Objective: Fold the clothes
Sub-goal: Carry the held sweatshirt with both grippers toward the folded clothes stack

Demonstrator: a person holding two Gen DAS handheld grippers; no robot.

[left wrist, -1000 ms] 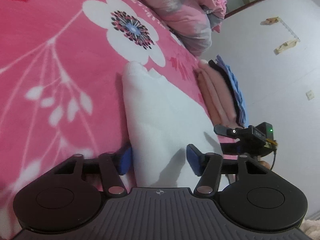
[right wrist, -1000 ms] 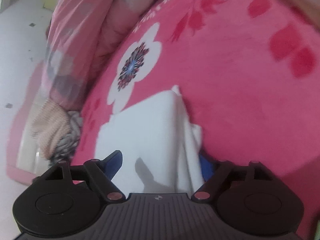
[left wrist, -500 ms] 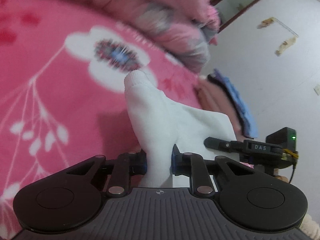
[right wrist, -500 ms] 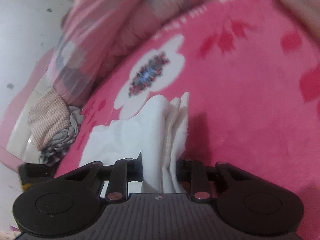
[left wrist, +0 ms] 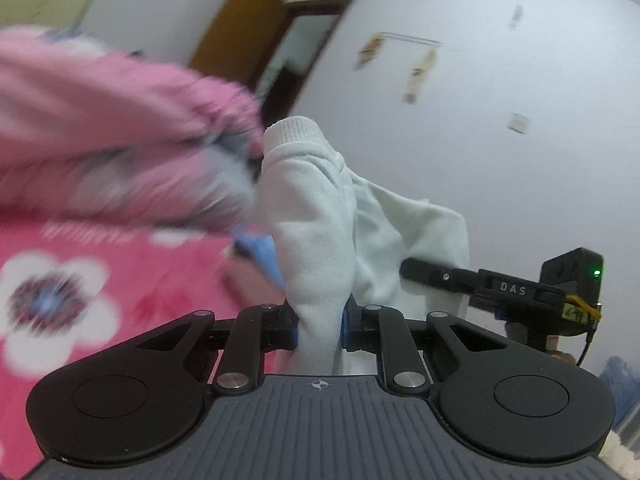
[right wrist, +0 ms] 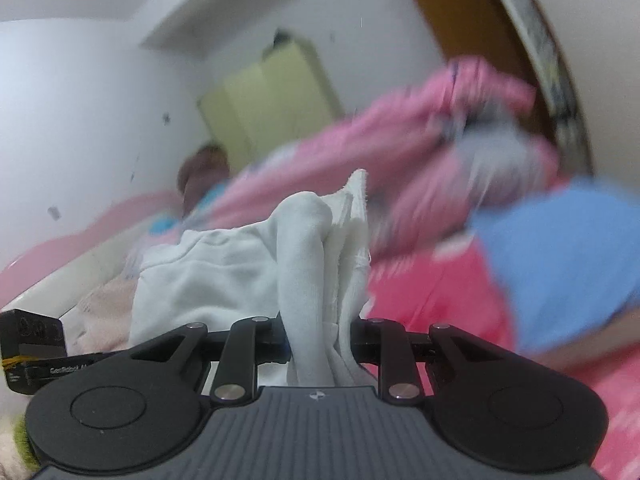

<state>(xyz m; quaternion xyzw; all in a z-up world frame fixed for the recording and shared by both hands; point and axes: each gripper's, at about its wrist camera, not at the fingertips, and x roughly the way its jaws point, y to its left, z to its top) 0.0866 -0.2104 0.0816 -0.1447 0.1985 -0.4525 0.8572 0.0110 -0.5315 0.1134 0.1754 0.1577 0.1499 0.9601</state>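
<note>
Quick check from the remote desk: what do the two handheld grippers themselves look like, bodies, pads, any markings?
The left gripper and right gripper look alike: ribbed dark grey body with a small crosshair mark, black linkage arms with silver pivot pins, two black round discs. Blue pads show on the left one. Seen side-on in the left wrist view, the right gripper carries white "DAS" lettering, a green light and a yellow tag.

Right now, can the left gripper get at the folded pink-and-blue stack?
Probably not as things stand. The left gripper is shut on the white garment, which hangs across its front, and the right gripper grips the same garment. The stack shows only as a blurred blue edge behind the cloth.
</note>
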